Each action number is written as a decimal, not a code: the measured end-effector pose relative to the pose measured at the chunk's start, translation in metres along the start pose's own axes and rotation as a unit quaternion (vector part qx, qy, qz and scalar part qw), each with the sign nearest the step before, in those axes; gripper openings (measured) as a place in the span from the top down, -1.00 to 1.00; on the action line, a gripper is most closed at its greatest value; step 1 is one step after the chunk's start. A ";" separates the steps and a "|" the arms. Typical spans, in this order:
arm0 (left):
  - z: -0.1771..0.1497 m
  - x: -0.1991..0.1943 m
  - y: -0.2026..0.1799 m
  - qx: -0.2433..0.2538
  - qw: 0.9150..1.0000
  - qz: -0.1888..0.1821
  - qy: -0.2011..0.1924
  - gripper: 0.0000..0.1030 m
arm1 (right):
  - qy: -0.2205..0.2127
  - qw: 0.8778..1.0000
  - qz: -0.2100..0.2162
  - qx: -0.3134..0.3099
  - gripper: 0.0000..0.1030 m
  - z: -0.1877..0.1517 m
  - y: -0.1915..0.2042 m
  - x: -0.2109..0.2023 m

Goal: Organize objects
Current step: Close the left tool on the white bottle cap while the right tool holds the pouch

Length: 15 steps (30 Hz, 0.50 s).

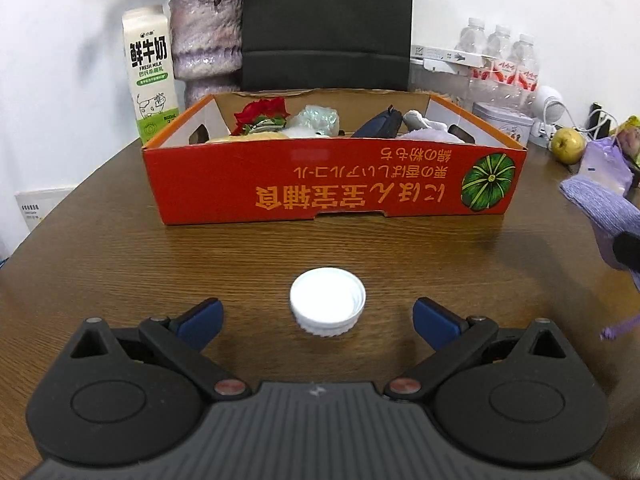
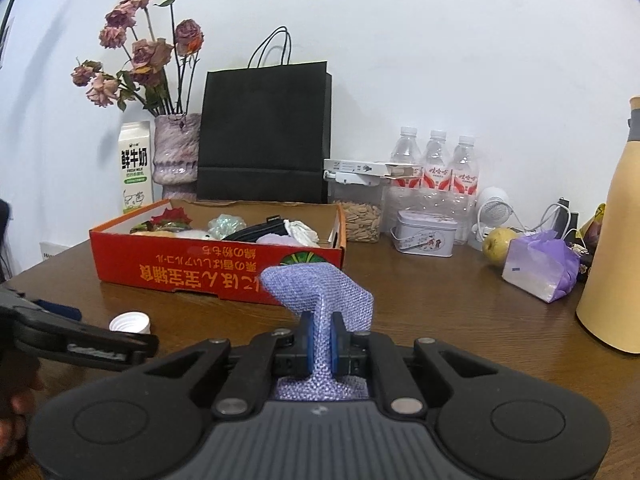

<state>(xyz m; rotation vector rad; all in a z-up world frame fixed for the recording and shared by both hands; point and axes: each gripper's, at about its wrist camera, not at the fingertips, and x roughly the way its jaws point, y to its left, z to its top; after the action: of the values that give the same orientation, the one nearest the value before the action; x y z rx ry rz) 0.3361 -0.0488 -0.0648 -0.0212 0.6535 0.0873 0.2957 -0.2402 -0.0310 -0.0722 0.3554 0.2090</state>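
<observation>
Lying rim-up on the brown bench (image 1: 120,264), a white bottle cap (image 1: 327,307), directly at twelve o'clock from the left gripper (image 1: 319,320) and sitting between its blue fingertips (image 1: 436,322) without touching either. Standing wide apart, those jaws, gripping nothing. Being pinched in the right gripper (image 2: 321,342), jaws fully closed on it, a purple mesh cloth (image 2: 320,284), fanning out above the pads and bunching behind them; showing at three o'clock in the left wrist view as well. Sitting beyond the cap at twelve o'clock, an orange cardboard box (image 1: 280,184) with upside-down print and a green pumpkin picture, holding a red flower (image 1: 264,112), a pale crumpled wrapper, a dark pouch and soft white things. Standing behind the box toward eleven o'clock, a milk carton (image 1: 150,76) and a mottled vase (image 1: 206,40) of dried roses; directly behind, a black paper bag (image 1: 328,24). Resting at two o'clock, water bottles (image 1: 500,60), a small tin (image 1: 504,120), a yellow-green apple (image 1: 567,145) and a purple tissue pack (image 2: 540,266). Rising at three o'clock in the right wrist view, a tall yellow bottle (image 2: 616,240).
</observation>
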 end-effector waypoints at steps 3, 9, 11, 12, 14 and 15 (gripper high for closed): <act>0.001 0.004 -0.003 -0.006 1.000 0.005 0.005 -0.92 | 0.000 1.000 -0.001 0.003 0.87 0.001 -0.001 0.000; 0.002 0.003 -0.008 -0.002 1.000 -0.004 0.002 0.05 | -0.004 1.000 -0.004 0.002 0.87 0.001 0.001 0.000; 0.003 0.000 -0.008 -0.004 1.000 -0.014 0.001 0.21 | -0.003 1.000 -0.005 0.002 0.87 0.001 0.001 0.001; 0.003 0.000 -0.008 -0.008 1.000 -0.022 0.000 0.21 | -0.003 1.000 -0.005 0.001 0.87 0.001 0.001 0.001; 0.002 -0.004 -0.007 -0.006 1.000 -0.024 -0.009 0.22 | -0.001 1.000 -0.006 0.001 0.87 0.000 0.001 0.002; 0.003 -0.006 -0.007 -0.004 1.000 -0.019 -0.015 0.22 | 0.000 1.000 -0.006 0.002 0.87 0.000 0.000 0.002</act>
<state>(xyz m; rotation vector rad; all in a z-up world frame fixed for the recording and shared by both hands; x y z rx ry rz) 0.3333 -0.0565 -0.0590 -0.0398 0.6223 0.0528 0.2978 -0.2394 -0.0318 -0.0701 0.3545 0.1972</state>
